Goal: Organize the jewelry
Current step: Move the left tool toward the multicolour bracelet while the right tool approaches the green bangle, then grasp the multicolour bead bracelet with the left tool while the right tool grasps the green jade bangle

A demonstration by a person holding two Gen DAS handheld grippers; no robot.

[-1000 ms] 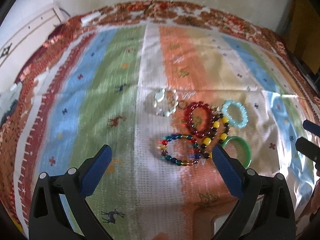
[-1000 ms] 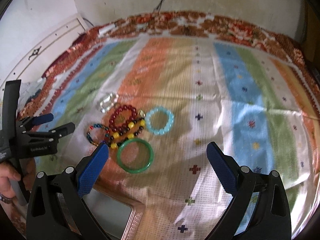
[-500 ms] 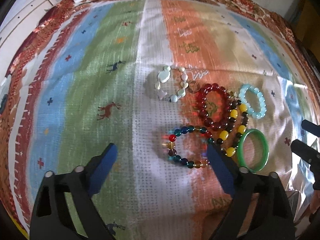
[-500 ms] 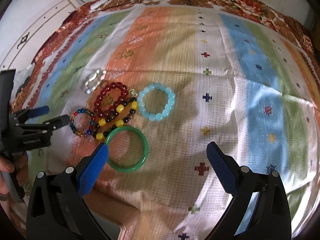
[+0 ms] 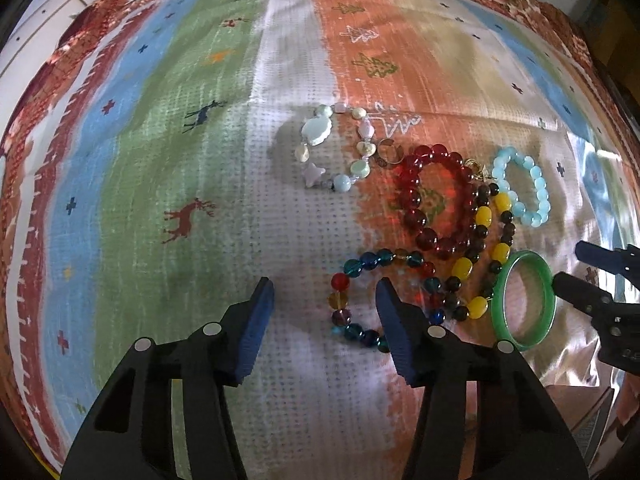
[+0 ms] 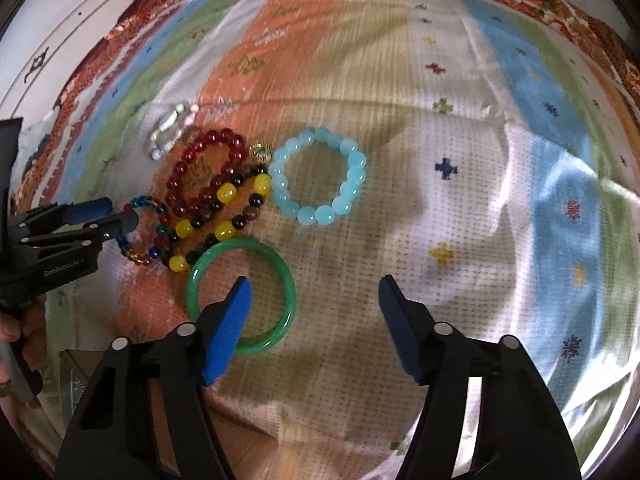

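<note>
Several bracelets lie together on a striped cloth (image 5: 192, 184). My left gripper (image 5: 325, 284) points down over the multicoloured bead bracelet (image 5: 340, 281). Its jaws are closing, the bracelet's left side is between them, and the right finger stands inside the loop. No pad touches the beads. My right gripper (image 6: 315, 280) hangs over the green bangle (image 6: 240, 245), jaws closing. Its left finger is inside the ring, the bangle's right side lies between the fingers, and nothing is pressed. Each gripper also shows at the edge of the other's view.
Beside these lie a red bead bracelet (image 5: 416, 216), a yellow-and-dark bead bracelet (image 5: 484, 216), a light blue bead bracelet (image 6: 320, 214), a pale shell bracelet (image 5: 316, 134) and a small ring (image 5: 390, 152). A brown box (image 6: 240, 440) sits at the near edge.
Both grippers have sunk toward the cloth and their jaws have narrowed. The left now straddles the multicoloured bracelet's side; the right's left finger has come inside the green bangle.
</note>
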